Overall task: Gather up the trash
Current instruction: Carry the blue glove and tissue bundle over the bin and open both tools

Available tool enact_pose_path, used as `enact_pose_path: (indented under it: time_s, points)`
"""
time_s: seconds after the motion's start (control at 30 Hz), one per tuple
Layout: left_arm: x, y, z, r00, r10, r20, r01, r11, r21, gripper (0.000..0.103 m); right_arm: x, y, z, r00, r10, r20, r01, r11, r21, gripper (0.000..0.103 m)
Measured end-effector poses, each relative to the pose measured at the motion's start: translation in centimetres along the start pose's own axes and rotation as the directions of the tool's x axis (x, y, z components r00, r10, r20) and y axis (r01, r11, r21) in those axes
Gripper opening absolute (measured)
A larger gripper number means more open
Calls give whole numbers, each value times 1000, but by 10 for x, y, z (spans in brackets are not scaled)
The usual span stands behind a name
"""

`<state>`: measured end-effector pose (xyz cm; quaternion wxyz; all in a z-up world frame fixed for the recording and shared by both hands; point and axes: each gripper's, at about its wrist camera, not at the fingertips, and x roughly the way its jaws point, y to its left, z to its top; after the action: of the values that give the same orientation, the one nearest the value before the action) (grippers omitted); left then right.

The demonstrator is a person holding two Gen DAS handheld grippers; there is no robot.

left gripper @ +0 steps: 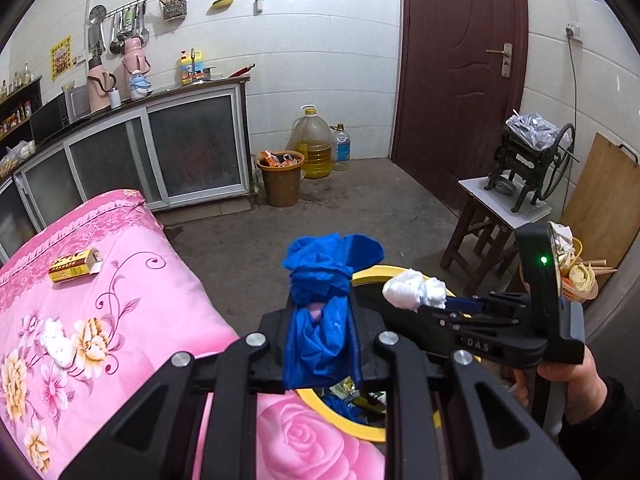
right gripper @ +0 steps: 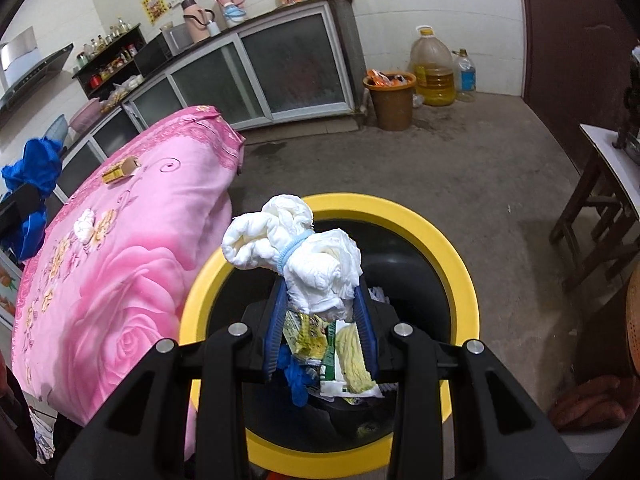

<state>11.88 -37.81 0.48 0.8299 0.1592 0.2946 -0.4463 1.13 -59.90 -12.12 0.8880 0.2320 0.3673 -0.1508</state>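
Blue glove wad (left gripper: 320,280) clamped in left tongs (left gripper: 320,344), long axis along fingers, pointing forward-down beside bin rim (left gripper: 372,272). White tied wad (right gripper: 304,256) pinched in right tongs (right gripper: 320,320), part-closed, tilted down over yellow-rimmed bin (right gripper: 460,264). Pink-covered surface (right gripper: 132,272) left, holding yellow box (left gripper: 74,266).

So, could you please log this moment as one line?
left gripper: shut on blue bundle | right gripper: shut on white wad | yellow-rimmed bin: under both
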Motion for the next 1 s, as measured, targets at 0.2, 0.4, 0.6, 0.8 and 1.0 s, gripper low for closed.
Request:
enact_pose_path:
  time_s: [0.2,0.4,0.6,0.8,1.0]
  points:
    - [30,-7,-1,999,-9,-33,9,1000,-2,19,10,-10,-5,998,-37,-46,38,999,32,32]
    - [56,-10,-6,997,-25,-66,25,1000,-3,19,16,-17,-8,995,-62,-80,67,996,56,32]
    - [79,-10,-8,992,-51,-116,48,999,-27,19,22,-20,-10,991,-82,-108,89,994,63,33]
    - [86,-1,-12,988,-64,-141,55,996,-71,27,24,-25,-8,990,-79,-120,91,992,92,41]
    - [82,15,-16,990,-69,-122,54,991,-122,72,19,-32,-7,988,-102,-112,115,987,114,51]
